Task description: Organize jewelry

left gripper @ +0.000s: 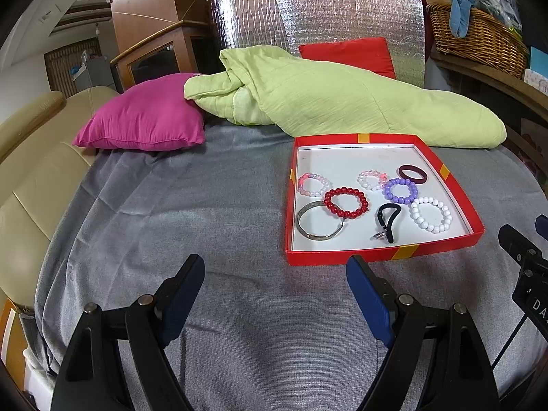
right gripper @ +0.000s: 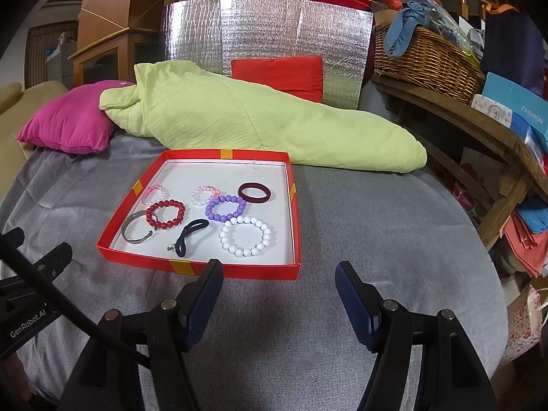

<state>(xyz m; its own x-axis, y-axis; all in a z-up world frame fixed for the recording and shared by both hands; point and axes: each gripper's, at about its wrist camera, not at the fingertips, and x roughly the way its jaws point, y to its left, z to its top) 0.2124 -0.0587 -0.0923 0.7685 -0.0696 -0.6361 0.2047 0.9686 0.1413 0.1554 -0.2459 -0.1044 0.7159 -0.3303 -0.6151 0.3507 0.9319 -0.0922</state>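
Surface: we find a grey cloth-covered surface (left gripper: 212, 205); whether it is a tabletop or a bed, we cannot tell.
Container: a shallow red cardboard box lid with yellow tape marks and a white floor (right gripper: 239, 271) lies flat on the cloth, at 11 o'clock from the right claw and 1 o'clock from the left.
Contents: all the jewelry we can see lies inside the lid. We count a red beaded bracelet (right gripper: 165, 214), a white beaded bracelet (right gripper: 246, 236), a purple beaded bracelet (right gripper: 225, 208), two pink-and-white beaded bracelets (right gripper: 156, 194) and (right gripper: 205, 195), a dark maroon bangle (right gripper: 254, 192), a silver metal cuff (right gripper: 135, 231) and a black elastic loop with a metal charm (right gripper: 190, 233).
Arrangement: the pieces are scattered loosely. The red bracelet overlaps the cuff, and the purple one touches its neighbours.
Left claw (left gripper: 275, 275): released, jaws wide apart, nothing between them, hovering over bare cloth short of the lid.
Right claw (right gripper: 279, 279): released, empty, its left finger just before the lid's near wall.
Progress: we judge gathering into the lid done, since no piece shows on the cloth. Any sorting or spacing within the lid is not yet done.
Background: a green quilt (left gripper: 342, 102) and a magenta cushion (left gripper: 144, 120) lie beyond the lid at 12 o'clock.
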